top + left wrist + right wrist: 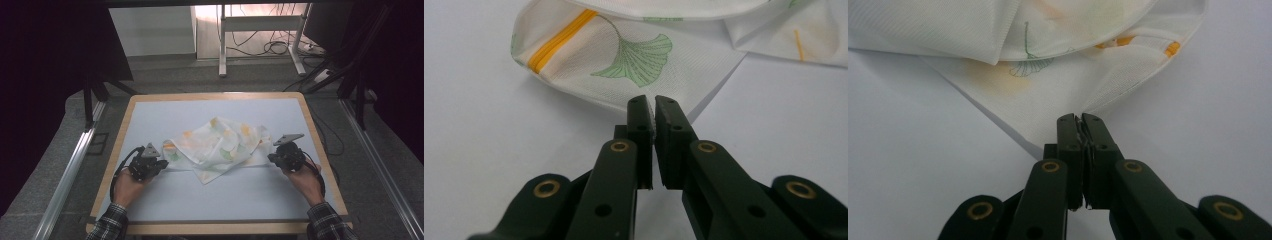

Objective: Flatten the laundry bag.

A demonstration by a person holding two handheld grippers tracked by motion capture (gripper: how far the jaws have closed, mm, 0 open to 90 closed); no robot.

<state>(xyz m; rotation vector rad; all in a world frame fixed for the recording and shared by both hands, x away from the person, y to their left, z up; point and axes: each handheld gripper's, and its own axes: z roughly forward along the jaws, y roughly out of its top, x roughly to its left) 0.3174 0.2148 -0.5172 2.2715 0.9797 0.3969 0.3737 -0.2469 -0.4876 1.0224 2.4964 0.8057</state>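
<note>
My left gripper (161, 163) sits at about eight o'clock on the table (150, 115), my right gripper (272, 157) at about four o'clock, and the cloth (217, 145) lies crumpled between them, a little past the table's middle. It is a white cloth printed with green fan-shaped leaves and yellow stripes, folded over itself in loose layers. Its long axis runs across the table from nine o'clock to three o'clock, and one folded corner points back toward me at six o'clock.

In the left gripper view my left gripper (654, 107) has its jaws drawn close with a thin gap between them, and they reach the near edge of the cloth (624, 55); I cannot tell whether any fabric is caught in that gap. A green leaf and a yellow stripe lie just beyond the tips at twelve o'clock.

In the right gripper view my right gripper (1079, 120) has its jaws pressed together on a corner of the cloth (1048, 85), with a sliver of white fabric showing between the pads. From there the cloth spreads away toward twelve o'clock, its upper layer folded over the lower one
</note>
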